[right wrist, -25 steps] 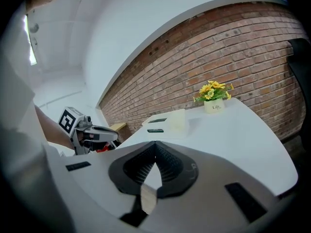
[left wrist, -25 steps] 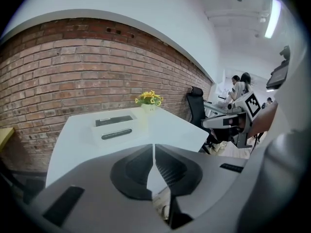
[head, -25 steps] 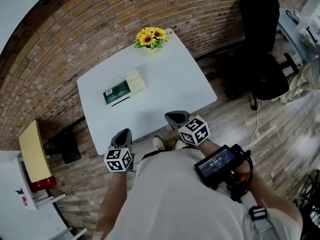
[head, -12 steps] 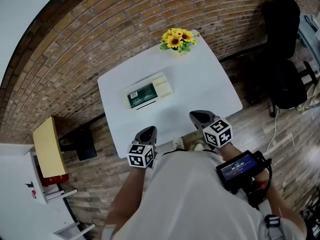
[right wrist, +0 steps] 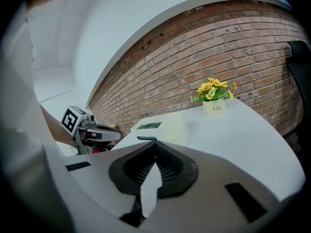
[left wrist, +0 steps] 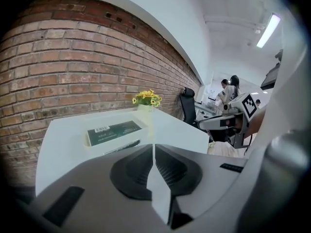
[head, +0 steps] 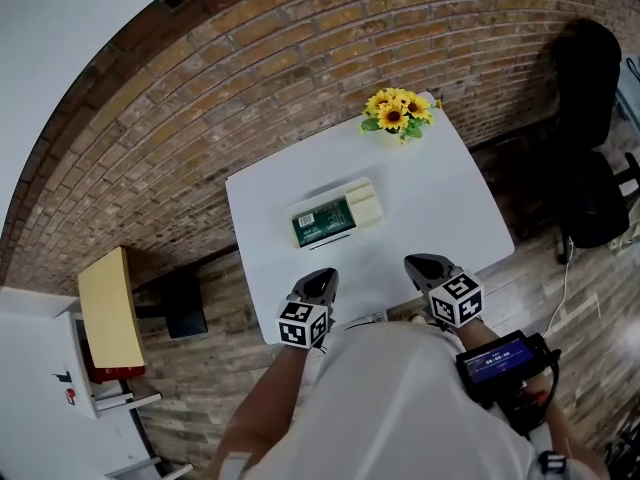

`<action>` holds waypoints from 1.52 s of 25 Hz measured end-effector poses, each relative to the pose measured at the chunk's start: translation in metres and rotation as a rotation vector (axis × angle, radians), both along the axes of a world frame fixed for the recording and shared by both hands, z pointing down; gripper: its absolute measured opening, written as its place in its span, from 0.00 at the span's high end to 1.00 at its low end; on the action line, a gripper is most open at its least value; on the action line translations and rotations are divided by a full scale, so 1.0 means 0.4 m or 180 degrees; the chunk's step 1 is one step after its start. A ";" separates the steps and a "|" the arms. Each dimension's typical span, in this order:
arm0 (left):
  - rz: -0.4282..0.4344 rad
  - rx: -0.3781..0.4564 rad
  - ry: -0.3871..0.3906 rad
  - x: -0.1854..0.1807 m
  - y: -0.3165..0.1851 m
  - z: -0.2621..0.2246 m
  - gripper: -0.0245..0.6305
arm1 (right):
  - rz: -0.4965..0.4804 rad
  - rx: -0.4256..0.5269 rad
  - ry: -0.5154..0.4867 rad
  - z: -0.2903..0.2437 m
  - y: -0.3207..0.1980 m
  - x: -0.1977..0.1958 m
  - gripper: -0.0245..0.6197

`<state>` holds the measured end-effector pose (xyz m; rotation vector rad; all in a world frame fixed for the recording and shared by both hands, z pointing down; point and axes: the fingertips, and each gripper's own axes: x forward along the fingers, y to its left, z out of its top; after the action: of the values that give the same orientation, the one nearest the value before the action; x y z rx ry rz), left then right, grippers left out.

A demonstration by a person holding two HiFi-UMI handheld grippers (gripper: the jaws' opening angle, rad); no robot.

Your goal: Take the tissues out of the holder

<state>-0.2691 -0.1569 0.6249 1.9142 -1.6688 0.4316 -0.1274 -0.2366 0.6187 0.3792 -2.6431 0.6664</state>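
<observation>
- Table (head: 430, 218): smooth, matt white top.
- Wall (head: 200, 98) behind table: rough red brick, pale mortar.
- Floor (head: 560, 268) beside table: wood planks, slight sheen.
- Tissues (head: 322, 223) on table: smooth dark green wrapper.
- Left gripper (left wrist: 153, 154), right gripper (right wrist: 154, 152): matt grey plastic.

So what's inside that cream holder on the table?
A dark green tissue pack lies in the holder, filling most of it. Anything beneath the pack is covered.
</observation>
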 end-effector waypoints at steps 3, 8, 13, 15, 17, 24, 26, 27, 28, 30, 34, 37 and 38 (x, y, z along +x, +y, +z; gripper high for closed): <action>0.0068 0.0004 -0.0060 -0.031 -0.013 0.003 0.93 | 0.0054 -0.0013 0.0033 0.007 -0.002 -0.012 0.95; 0.0231 -0.0018 -0.0226 -0.089 -0.054 0.002 0.93 | 0.0159 -0.0017 0.0084 0.011 -0.014 -0.028 0.95; 0.0405 -0.0010 -0.0497 -0.168 -0.115 -0.020 0.93 | 0.0259 -0.0011 0.0131 0.011 -0.020 -0.027 0.95; 0.0554 -0.0067 -0.0573 -0.185 -0.142 -0.018 0.93 | 0.0317 -0.0014 0.0148 0.012 -0.025 -0.017 0.95; 0.0741 -0.0171 -0.0691 -0.197 -0.167 -0.007 0.93 | 0.0372 -0.0014 0.0166 0.014 -0.031 -0.004 0.95; 0.1395 -0.0536 -0.0911 -0.215 -0.232 0.025 0.86 | 0.0521 -0.0039 0.0208 0.019 -0.028 0.031 0.95; 0.1605 -0.0704 -0.0931 -0.207 -0.234 0.046 0.83 | 0.0564 -0.0045 0.0225 0.021 -0.026 0.046 0.95; 0.1697 -0.0781 -0.0955 -0.205 -0.234 0.057 0.81 | 0.0592 -0.0050 0.0236 0.022 -0.025 0.055 0.95; 0.1779 -0.0847 -0.0994 -0.205 -0.234 0.066 0.79 | 0.0622 -0.0055 0.0244 0.022 -0.023 0.064 0.95; 0.1933 -0.0954 -0.1091 -0.210 -0.235 0.078 0.77 | 0.0680 -0.0070 0.0253 0.023 -0.020 0.077 0.95; 0.2348 -0.1176 -0.1288 -0.205 -0.236 0.105 0.62 | 0.0786 -0.0089 0.0268 0.027 -0.017 0.103 0.95; 0.2526 -0.1329 -0.1399 -0.207 -0.243 0.125 0.61 | 0.0847 -0.0098 0.0271 0.028 -0.014 0.117 0.95; 0.2541 -0.1373 -0.1402 -0.209 -0.247 0.129 0.61 | 0.0861 -0.0100 0.0271 0.028 -0.014 0.120 0.95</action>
<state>-0.3526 -0.2556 0.6765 2.1564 -0.8319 1.4730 -0.0795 -0.2422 0.6301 0.7481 -2.5208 0.7546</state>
